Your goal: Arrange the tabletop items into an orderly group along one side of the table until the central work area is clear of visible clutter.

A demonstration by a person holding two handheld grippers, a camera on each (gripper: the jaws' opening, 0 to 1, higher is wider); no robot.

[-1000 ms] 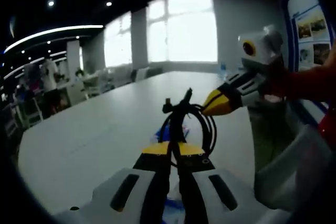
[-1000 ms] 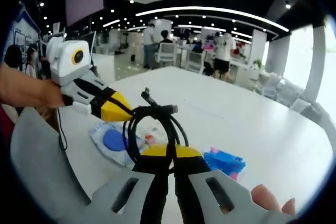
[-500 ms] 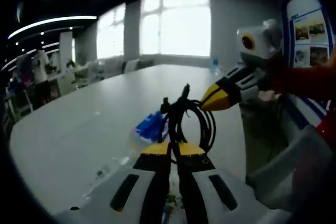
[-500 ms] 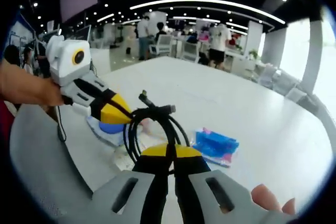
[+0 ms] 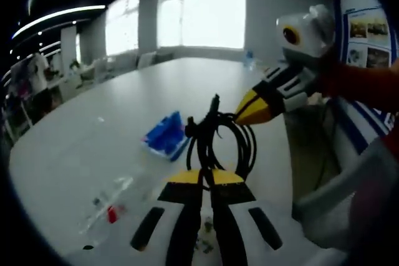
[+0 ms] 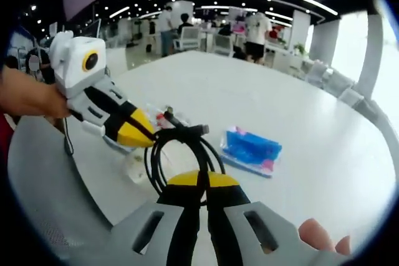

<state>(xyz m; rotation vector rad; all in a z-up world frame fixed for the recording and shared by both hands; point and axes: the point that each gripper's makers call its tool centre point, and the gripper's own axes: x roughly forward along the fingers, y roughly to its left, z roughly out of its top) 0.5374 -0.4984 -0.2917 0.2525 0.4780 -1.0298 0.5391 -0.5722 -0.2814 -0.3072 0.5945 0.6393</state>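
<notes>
A coiled black cable (image 5: 219, 136) hangs above the white table (image 5: 87, 135), held from two sides. My left gripper (image 5: 206, 175) is shut on the bottom of the coil. My right gripper (image 5: 250, 108) comes in from the right, its yellow tip shut on the coil's upper side. In the right gripper view the same cable (image 6: 184, 149) sits in my right gripper (image 6: 201, 179), and the left gripper (image 6: 138, 133) pinches it from the left. A blue packet (image 5: 164, 136) (image 6: 250, 148) lies flat on the table. A clear bag (image 5: 111, 206) with a red bit lies nearer.
A grey chair back (image 5: 349, 197) (image 6: 37, 179) stands close by the table edge. A poster board (image 5: 368, 29) is behind the right gripper. A small bottle (image 5: 249, 60) stands at the table's far end. People and chairs (image 6: 252, 35) are far off.
Both views have tipped down toward the table, so the blue packet and the clear bag now show more fully. Both grippers have kept their hold on the cable.
</notes>
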